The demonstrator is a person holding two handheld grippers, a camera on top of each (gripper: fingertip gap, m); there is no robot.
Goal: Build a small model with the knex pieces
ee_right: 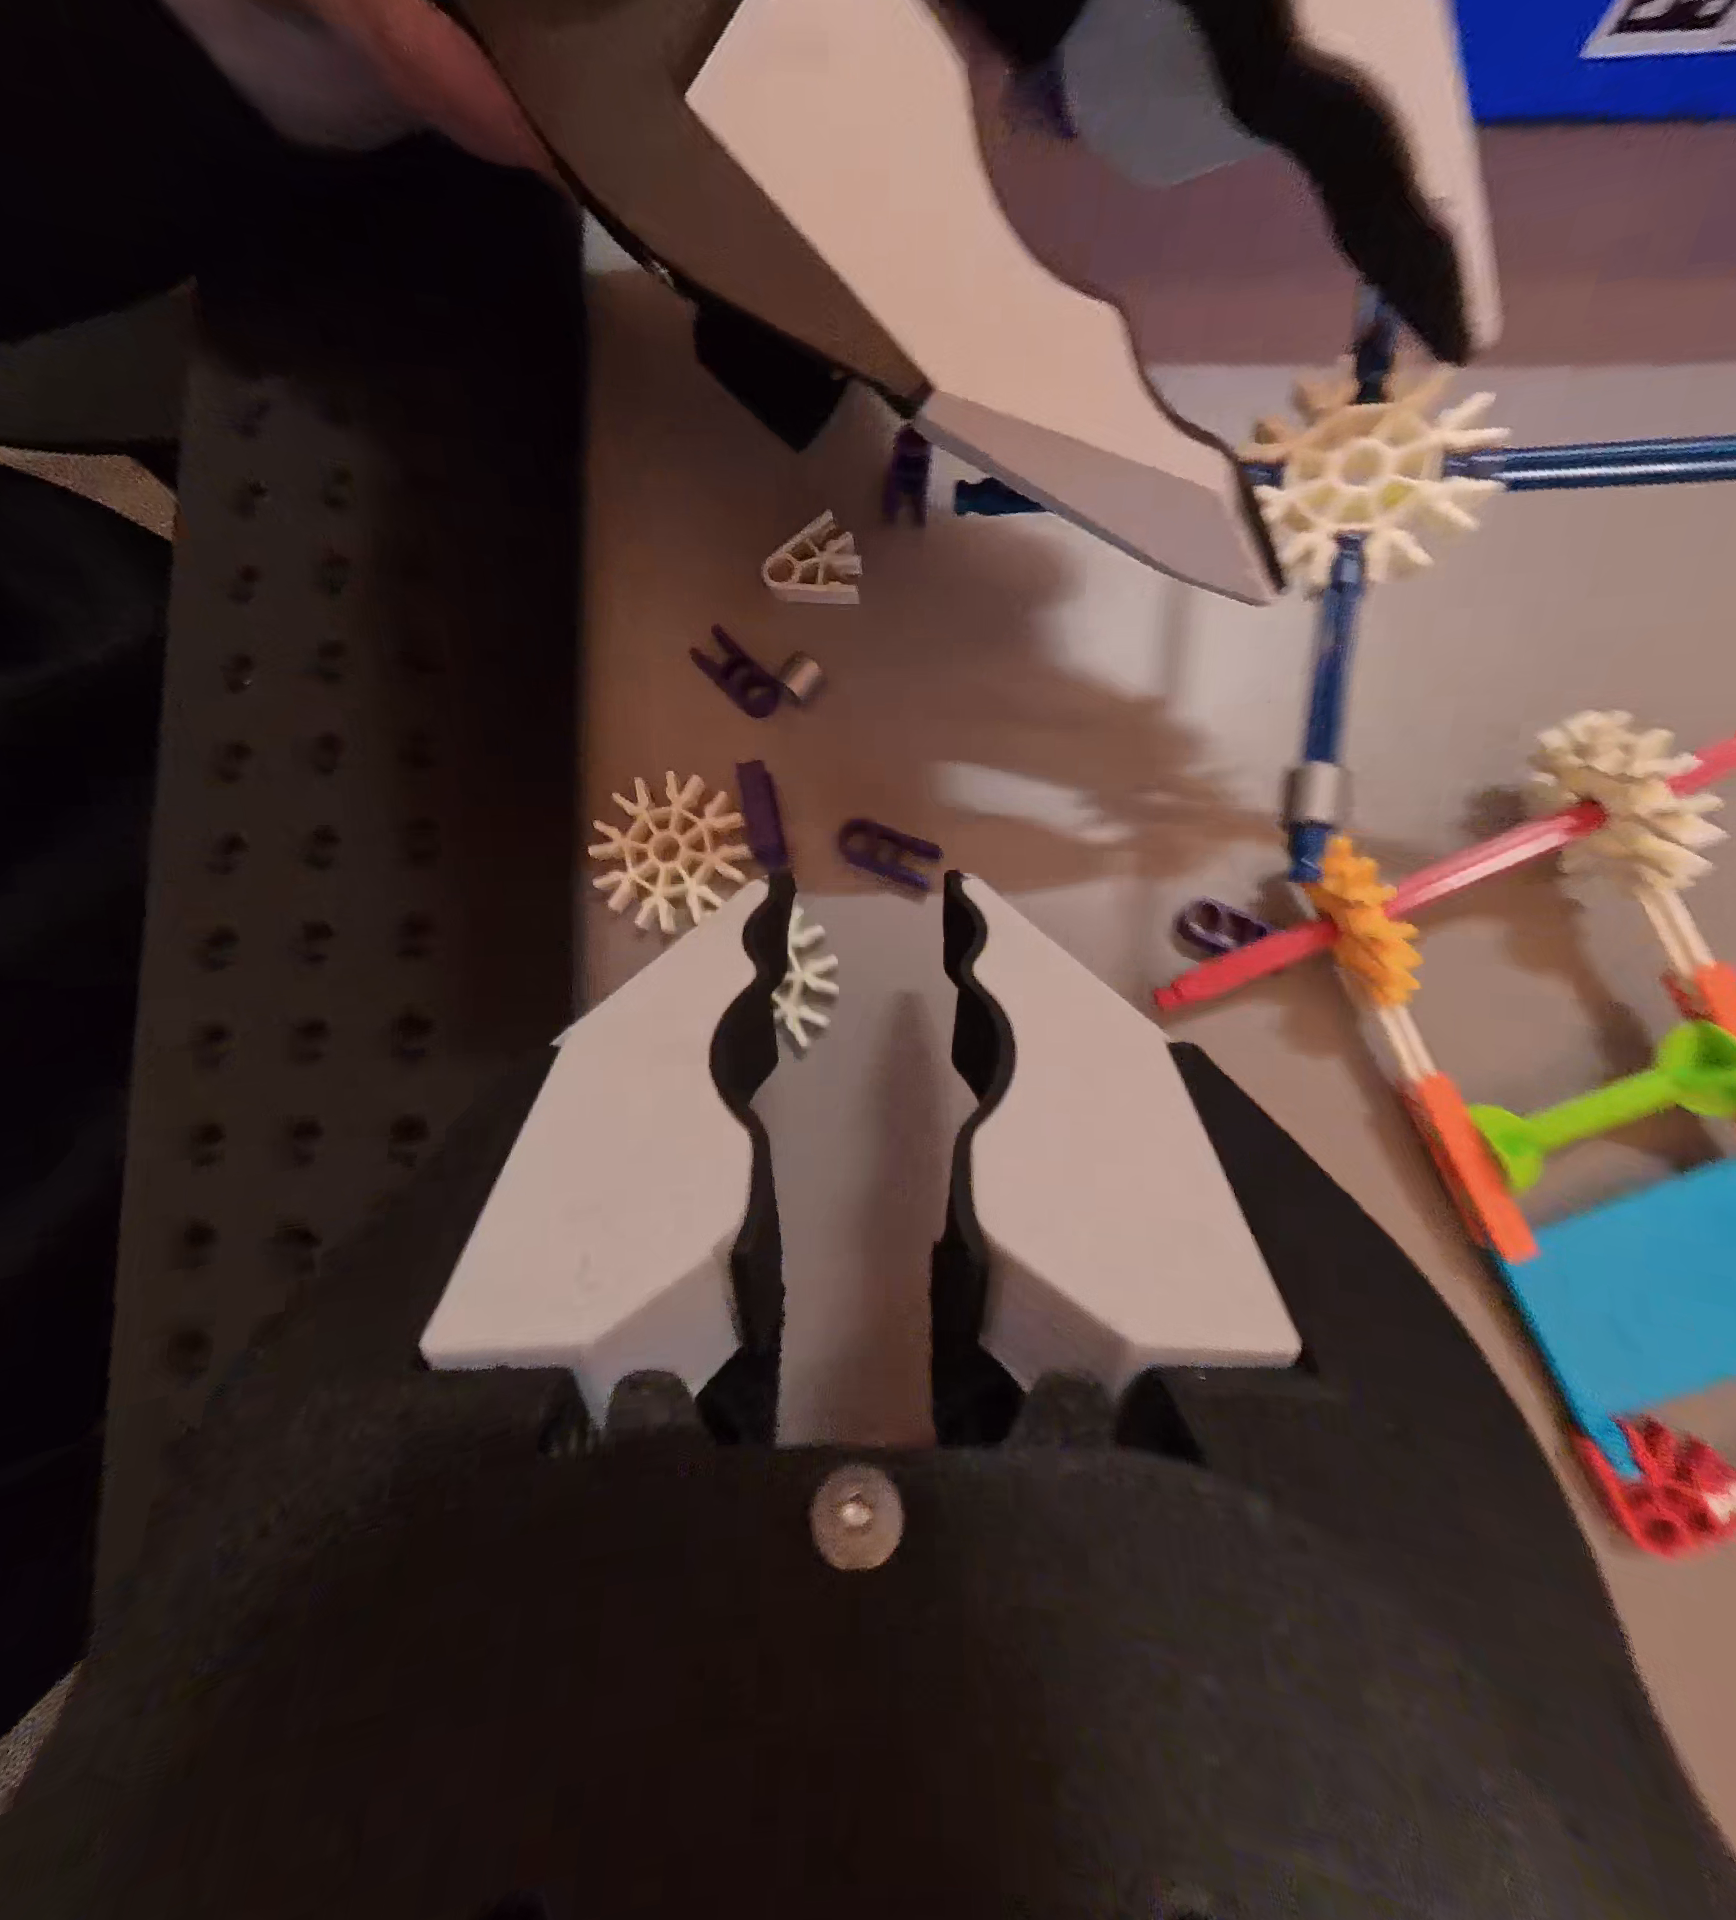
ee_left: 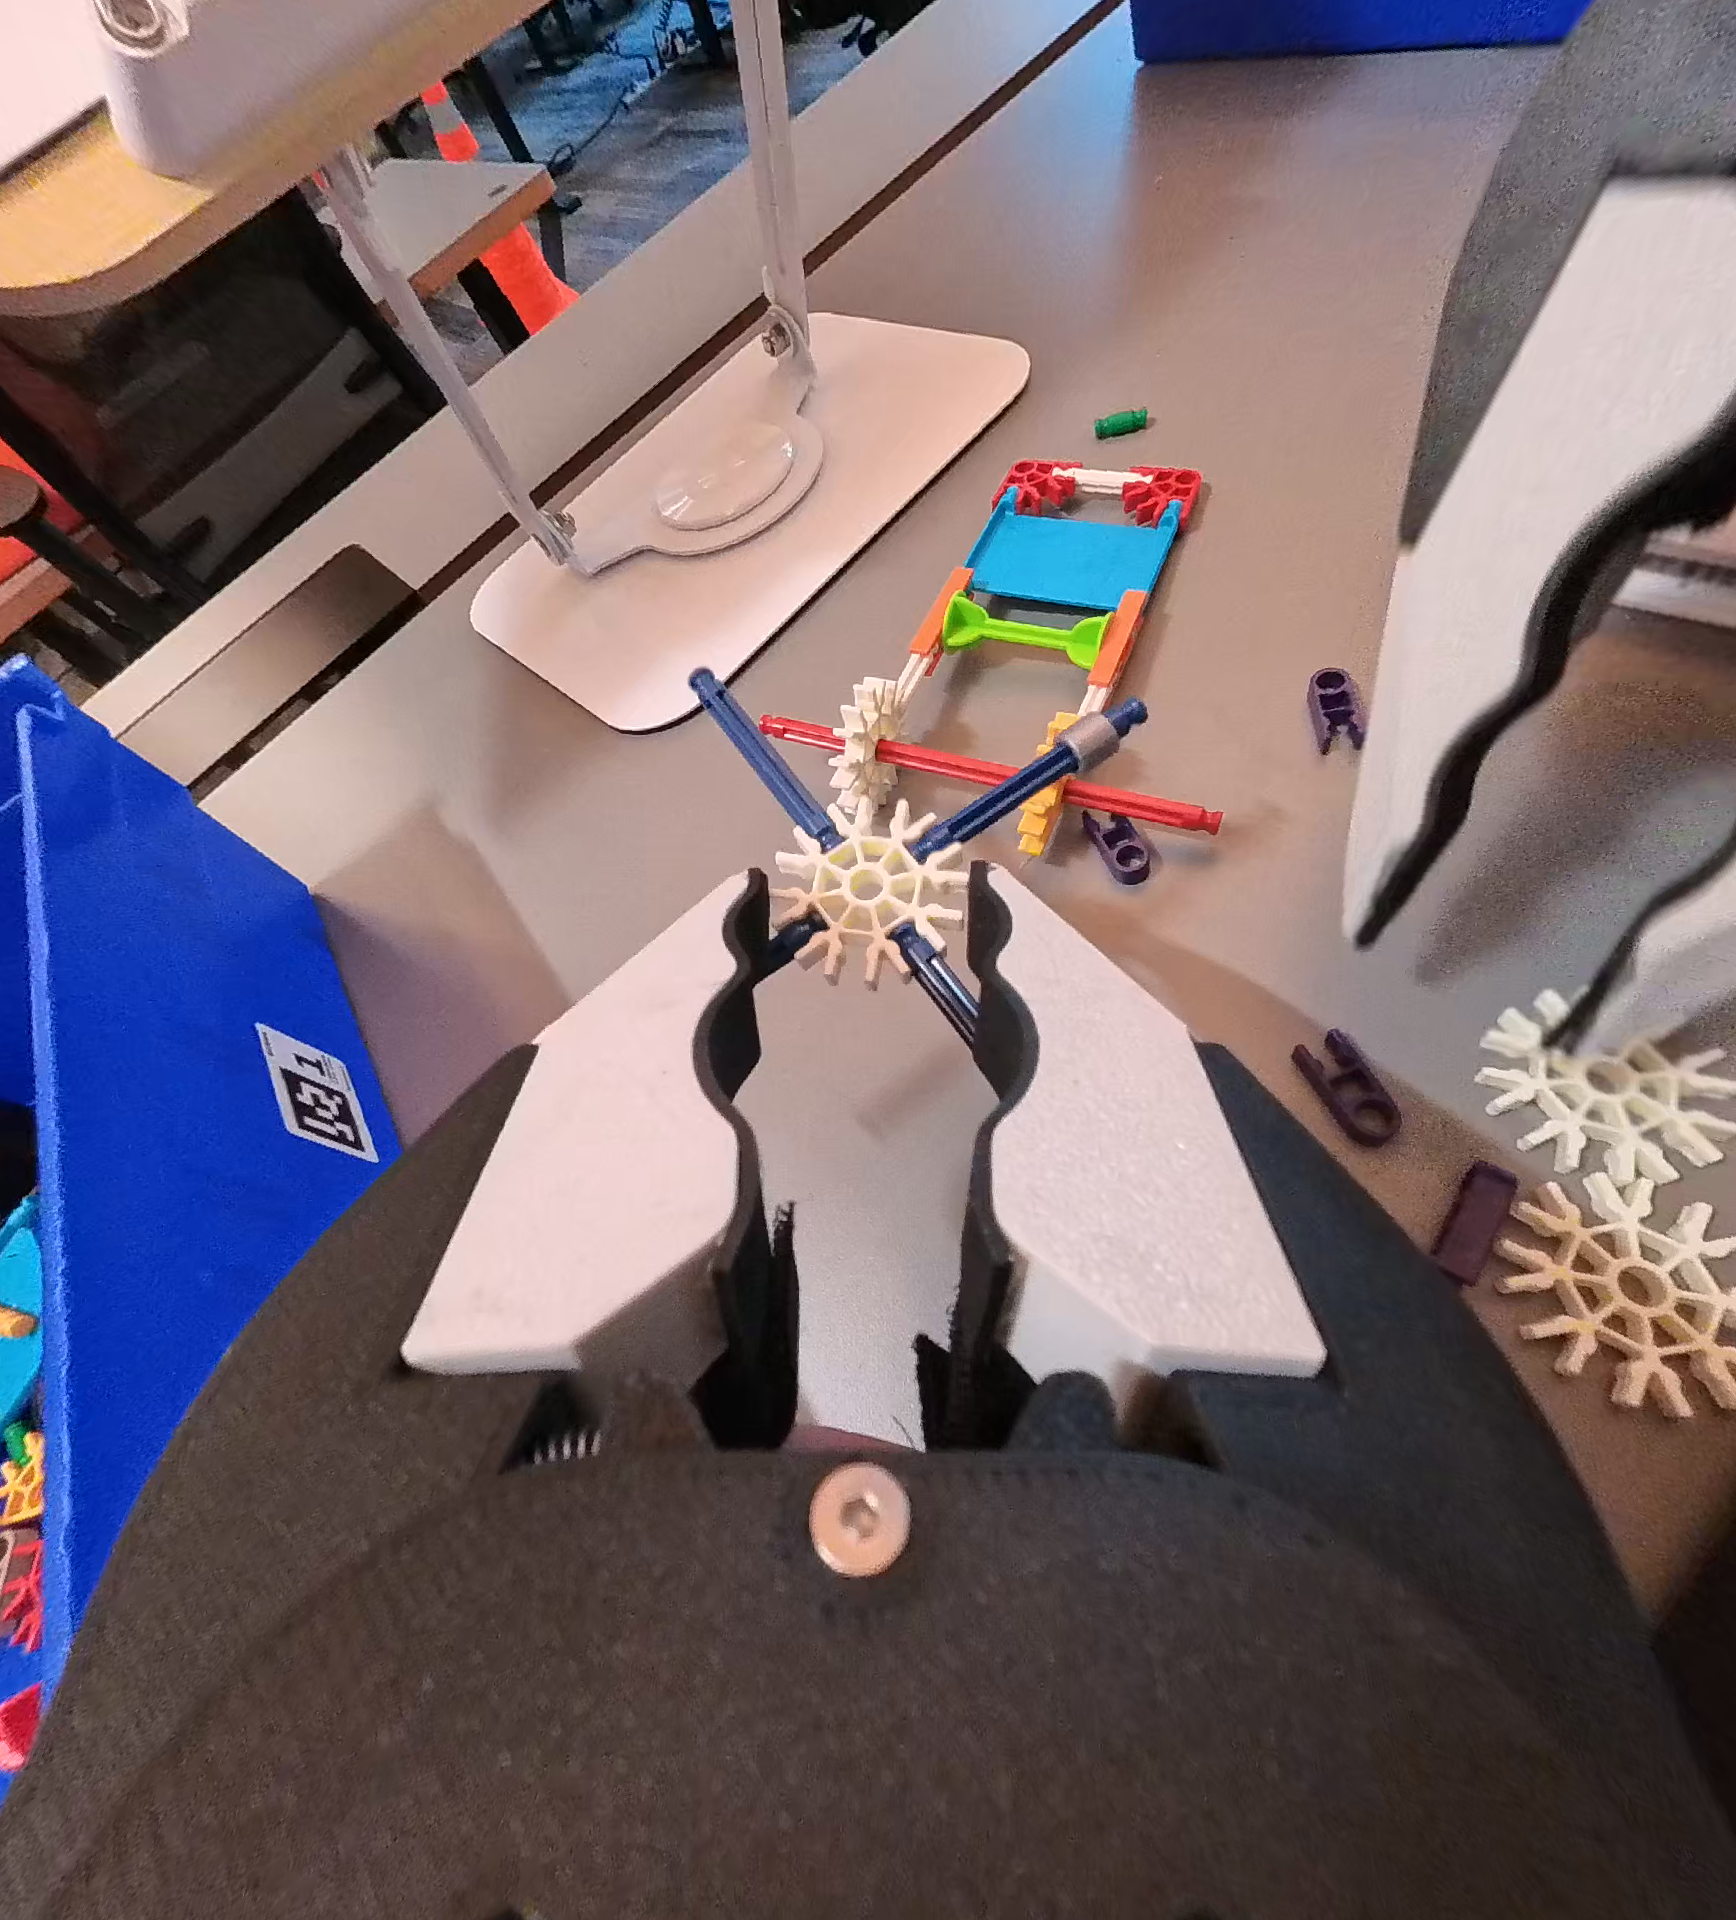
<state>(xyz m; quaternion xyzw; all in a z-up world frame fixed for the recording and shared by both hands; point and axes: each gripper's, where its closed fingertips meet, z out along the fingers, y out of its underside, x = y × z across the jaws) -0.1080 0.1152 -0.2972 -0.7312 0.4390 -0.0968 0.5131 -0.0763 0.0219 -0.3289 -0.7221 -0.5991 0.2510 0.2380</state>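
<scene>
My left gripper [ee_left: 869, 899] is shut on a white snowflake connector [ee_left: 869, 883] with several dark blue rods [ee_left: 750, 743] plugged into it. One rod carries a grey sleeve [ee_left: 1098, 740] and reaches the colourful rod-and-connector frame with its cyan panel [ee_left: 1072, 561] and red axle [ee_left: 989, 774]. The right wrist view shows the same connector [ee_right: 1373, 483] between the left gripper's tips [ee_right: 1352, 436]. My right gripper [ee_right: 864, 888] is open, low over the table; a pale snowflake connector [ee_right: 807, 982] lies by its left finger. A tan snowflake [ee_right: 666, 847] lies beside it.
A blue bin [ee_left: 168, 987] of parts stands at the left. A white stand base [ee_left: 843, 436] sits behind the frame. Purple clips [ee_left: 1347, 1086] and a green piece [ee_left: 1122, 423] are scattered on the grey table. A black perforated board [ee_right: 324, 831] lies at the table edge. Both grippers' tips are roughly 25 cm from the green piece [ee_left: 1122, 423].
</scene>
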